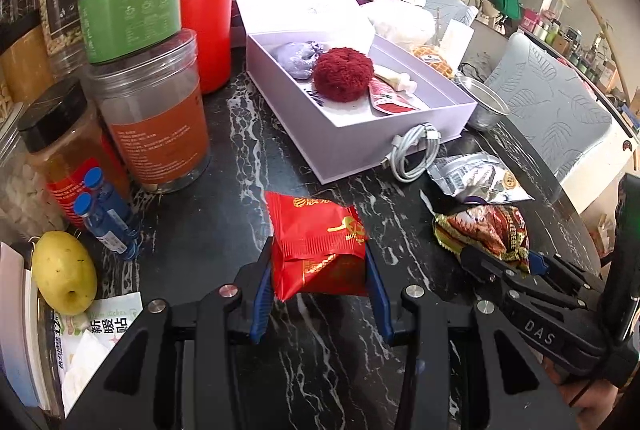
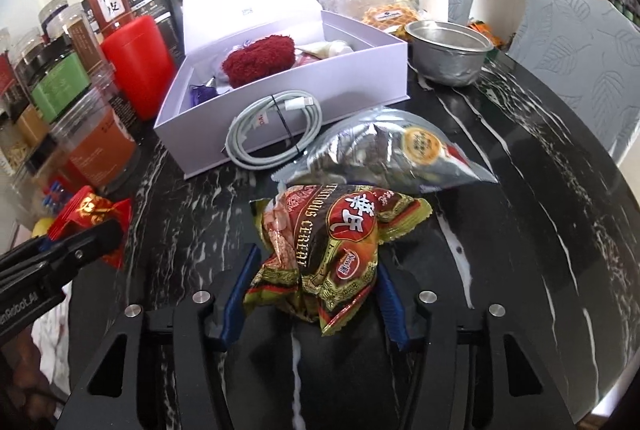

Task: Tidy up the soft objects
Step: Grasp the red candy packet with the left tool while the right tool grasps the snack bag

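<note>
Snack packets gripped on a black marble table point(image 1: 240, 133), one per gripper. Left gripper point(image 1: 320, 272) clamped on a red foil packet point(image 1: 316, 242), in front of the open lavender box point(image 1: 352, 145). Right gripper point(image 2: 314, 282) pinching a crumpled cereal packet point(image 2: 332, 242), also in front of the box, just short of a silver pouch point(image 2: 384, 153) and a coiled white cable point(image 2: 274, 127) (leaning on the box's front wall). Inside the box: a dark red fluffy ball point(image 1: 343, 74).
</note>
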Motion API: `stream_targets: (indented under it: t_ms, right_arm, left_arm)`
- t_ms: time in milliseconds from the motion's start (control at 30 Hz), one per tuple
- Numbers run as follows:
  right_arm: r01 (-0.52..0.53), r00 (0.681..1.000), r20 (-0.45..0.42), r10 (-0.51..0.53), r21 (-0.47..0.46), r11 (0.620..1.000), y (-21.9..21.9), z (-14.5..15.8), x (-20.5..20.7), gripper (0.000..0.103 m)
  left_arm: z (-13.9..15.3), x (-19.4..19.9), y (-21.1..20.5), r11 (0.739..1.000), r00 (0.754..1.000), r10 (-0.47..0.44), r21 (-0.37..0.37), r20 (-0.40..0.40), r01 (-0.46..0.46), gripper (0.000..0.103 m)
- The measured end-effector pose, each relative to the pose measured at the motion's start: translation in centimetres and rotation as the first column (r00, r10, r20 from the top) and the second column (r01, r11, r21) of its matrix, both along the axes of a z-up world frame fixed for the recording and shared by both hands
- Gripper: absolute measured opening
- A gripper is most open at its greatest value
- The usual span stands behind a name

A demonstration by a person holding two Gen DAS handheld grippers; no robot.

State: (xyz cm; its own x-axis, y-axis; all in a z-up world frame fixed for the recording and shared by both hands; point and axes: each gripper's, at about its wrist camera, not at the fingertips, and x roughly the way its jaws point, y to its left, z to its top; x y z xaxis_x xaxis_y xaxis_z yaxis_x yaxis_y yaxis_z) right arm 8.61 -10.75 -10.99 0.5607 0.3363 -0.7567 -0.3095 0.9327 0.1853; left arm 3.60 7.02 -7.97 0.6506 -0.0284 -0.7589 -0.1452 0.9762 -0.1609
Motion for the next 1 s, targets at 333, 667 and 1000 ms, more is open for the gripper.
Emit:
stream_targets:
  t_ms: [333, 667, 1000]
  right_arm:
    - [0.001, 1.000, 0.010, -0.001, 0.057, 0.998, -2.6, 1.2, -2.8, 0.053]
    - [-0.011, 0.999, 0.042, 0.007, 0.085, 0.996, -4.2, 2.0, -5.3, 0.046]
    - [-0.020, 0.992, 0.122, 0.006, 0.116, 0.993, -5.3, 5.0, -6.1, 0.046]
  left_arm:
    - [1.2, -1.6, -2.1, 0.999, 0.999, -0.043, 0.007, 0.030, 0.043, 0.041]
    - [2.7, -3.2, -4.1, 0.998, 0.996, -0.064, 0.018, 0.063, 0.063, 0.041]
    - [5.4, -3.0, -5.3, 0.996, 0.988, -0.082, 0.032, 0.132, 0.078, 0.041]
